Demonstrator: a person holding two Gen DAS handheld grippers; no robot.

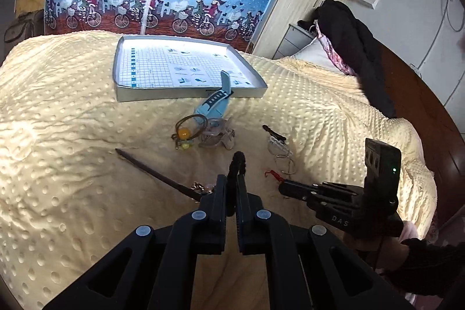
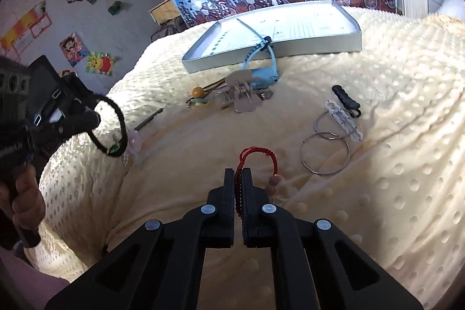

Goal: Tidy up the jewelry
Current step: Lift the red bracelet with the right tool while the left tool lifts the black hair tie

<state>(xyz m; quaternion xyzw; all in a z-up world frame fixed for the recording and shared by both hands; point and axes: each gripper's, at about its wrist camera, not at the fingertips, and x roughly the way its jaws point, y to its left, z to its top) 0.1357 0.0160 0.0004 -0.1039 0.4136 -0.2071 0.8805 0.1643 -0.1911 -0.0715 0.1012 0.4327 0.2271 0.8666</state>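
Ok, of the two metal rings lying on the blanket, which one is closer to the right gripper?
The larger ring, lying nearest the right gripper and its red bracelet. The smaller ring lies beyond it, partly under the white clip.

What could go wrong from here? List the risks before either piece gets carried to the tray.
1. The right gripper pinches only a short stretch of the red bracelet; its beaded end dangles and may snag the blanket.
2. The left gripper holds the black hair tie by a thin loop, so it might slip out.
3. The blue watch leans on the tray rim; bumping it could knock it off.
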